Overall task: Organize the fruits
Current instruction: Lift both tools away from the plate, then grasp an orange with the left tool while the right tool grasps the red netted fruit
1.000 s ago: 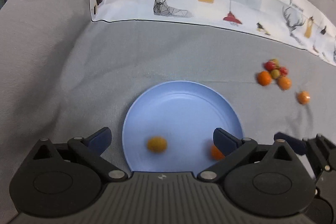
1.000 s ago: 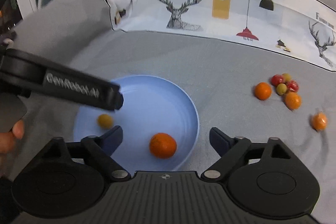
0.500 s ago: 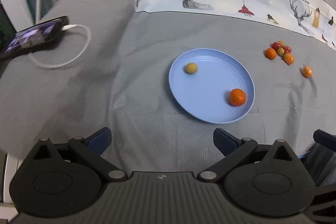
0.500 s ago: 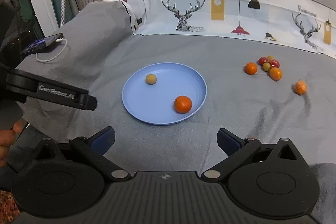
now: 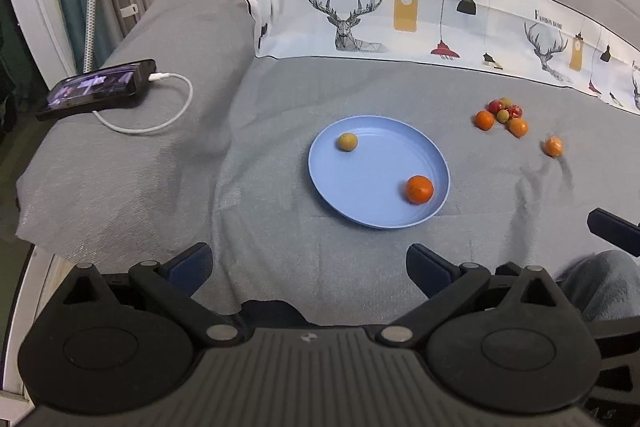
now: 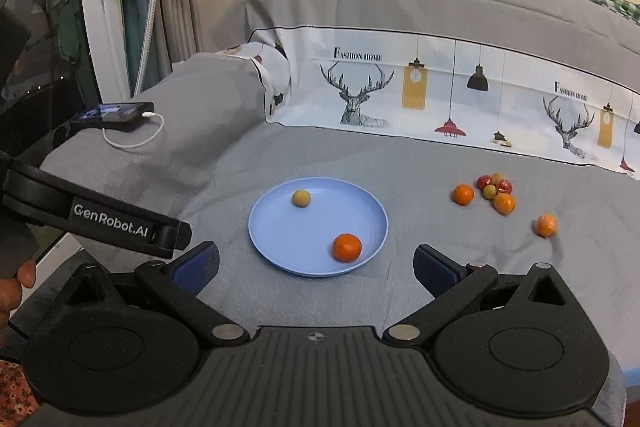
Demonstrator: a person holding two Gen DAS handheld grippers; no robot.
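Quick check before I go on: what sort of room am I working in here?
Most likely a bedroom, with the work done on a bed. The blue plate and fruits sit on a grey bedsheet, a deer-print bedding strip runs behind them, and a charging phone lies at the left edge.

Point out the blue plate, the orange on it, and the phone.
blue plate (image 5: 362, 174), left wrist view, bare centre.
orange (image 5: 419, 189), left wrist view, middle of the fruit.
phone (image 5: 96, 90), left wrist view, screen.

My left gripper (image 5: 310, 269) hangs tilted down, jaws spread wide with nothing between the blue pads. My right gripper (image 6: 316, 267) sits just as wide, jaws just having opened, empty too. At the right view's left edge, fingers (image 6: 14, 287) grip the left handle.
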